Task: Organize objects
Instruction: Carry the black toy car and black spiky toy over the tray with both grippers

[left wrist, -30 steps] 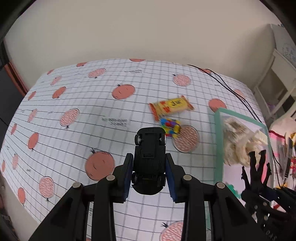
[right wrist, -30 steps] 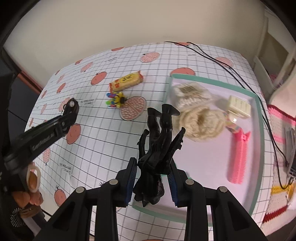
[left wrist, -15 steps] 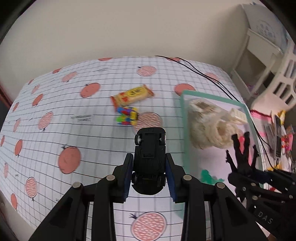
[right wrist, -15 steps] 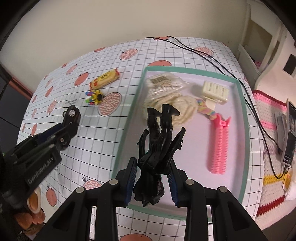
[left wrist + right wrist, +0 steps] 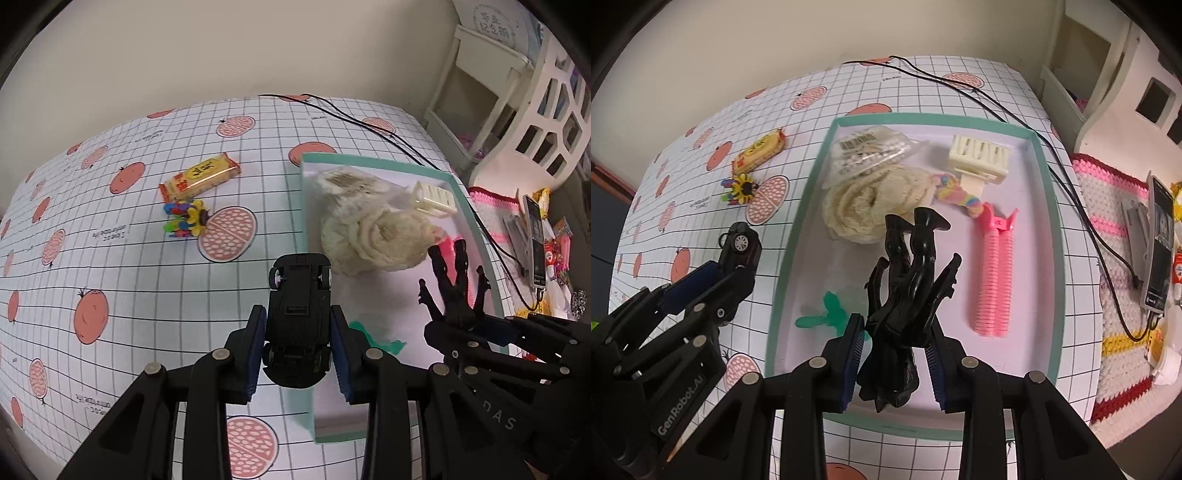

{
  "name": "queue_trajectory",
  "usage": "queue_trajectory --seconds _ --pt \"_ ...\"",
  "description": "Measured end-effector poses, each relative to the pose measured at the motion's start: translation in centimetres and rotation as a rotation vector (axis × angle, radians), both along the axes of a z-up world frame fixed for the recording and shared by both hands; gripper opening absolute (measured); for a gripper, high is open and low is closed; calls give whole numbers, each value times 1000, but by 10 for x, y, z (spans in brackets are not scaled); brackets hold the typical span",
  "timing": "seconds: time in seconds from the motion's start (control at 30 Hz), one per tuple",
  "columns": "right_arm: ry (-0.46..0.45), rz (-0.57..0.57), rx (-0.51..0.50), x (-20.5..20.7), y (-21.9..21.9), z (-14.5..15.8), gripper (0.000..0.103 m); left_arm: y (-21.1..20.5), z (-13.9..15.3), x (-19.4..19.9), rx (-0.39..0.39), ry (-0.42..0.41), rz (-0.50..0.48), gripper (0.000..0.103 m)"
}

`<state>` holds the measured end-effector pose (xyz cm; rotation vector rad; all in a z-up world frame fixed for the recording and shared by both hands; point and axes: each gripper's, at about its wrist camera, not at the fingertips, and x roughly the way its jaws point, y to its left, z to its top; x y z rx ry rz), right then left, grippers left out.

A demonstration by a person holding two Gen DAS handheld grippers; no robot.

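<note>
Left gripper [image 5: 298, 363]: clamped on a black toy car [image 5: 299, 302], held underside-up with its nose over the left rim of the tray; a second ago it was held over the bare cloth, well left of the tray.
Right gripper [image 5: 894, 363]: clamped on a black plastic figure [image 5: 908, 291], held above the tray floor; a second ago it hung above the tray's left edge.
Tray [image 5: 1047, 206]: a shallow teal-rimmed rectangular tray with a pale floor, on a white grid-patterned tablecloth printed with orange fruit [image 5: 110, 280].
Tray contents: cream crocheted pieces [image 5: 875, 199], a cream plastic clip [image 5: 979, 158], a pink ribbed hair clip [image 5: 993, 273] and a small green plastic piece [image 5: 827, 314]; unchanged.
Outside the tray: a yellow-wrapped snack bar [image 5: 201, 177] and, just beside it, a multicoloured flower toy [image 5: 184, 219], both left of the tray; unmoved.
</note>
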<state>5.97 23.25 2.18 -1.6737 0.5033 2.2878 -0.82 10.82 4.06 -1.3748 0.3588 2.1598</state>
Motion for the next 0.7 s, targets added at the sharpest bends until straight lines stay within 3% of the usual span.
queue_trajectory --seconds 0.7 --pt "-89 -48 32 5 22 -21 35 33 -29 22 -60 -85 -86 35"
